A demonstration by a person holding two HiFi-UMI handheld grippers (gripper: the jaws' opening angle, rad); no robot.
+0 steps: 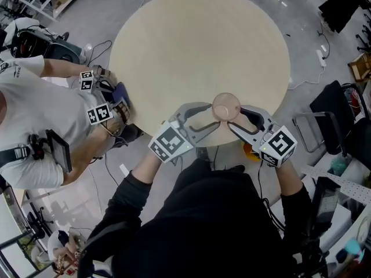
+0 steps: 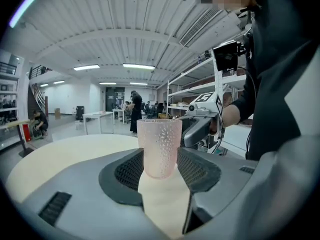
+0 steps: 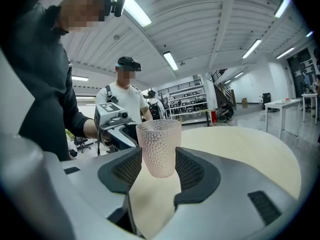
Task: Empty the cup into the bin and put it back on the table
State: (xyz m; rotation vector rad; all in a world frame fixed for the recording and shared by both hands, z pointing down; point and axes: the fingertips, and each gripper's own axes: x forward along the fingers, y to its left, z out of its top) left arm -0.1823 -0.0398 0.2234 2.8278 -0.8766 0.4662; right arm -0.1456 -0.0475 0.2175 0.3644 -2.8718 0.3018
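A pink, dimpled, see-through cup (image 1: 226, 106) stands upright over the near edge of the round beige table (image 1: 197, 45). I see nothing inside it. My left gripper (image 1: 212, 116) comes at it from the left and my right gripper (image 1: 239, 117) from the right. In the left gripper view the cup (image 2: 159, 146) sits between the ribbed pads of the left gripper (image 2: 160, 159), which touch both its sides. The right gripper view shows the cup (image 3: 159, 146) the same way, squeezed by the right gripper (image 3: 159, 160). Whether its base touches the table I cannot tell.
A second person in a white shirt (image 1: 35, 114) stands at the table's left with two marker-cubed grippers (image 1: 99, 113). A black chair (image 1: 333, 112) and cluttered shelving are at the right. Cables trail over the grey floor (image 1: 307, 51). No bin shows in any view.
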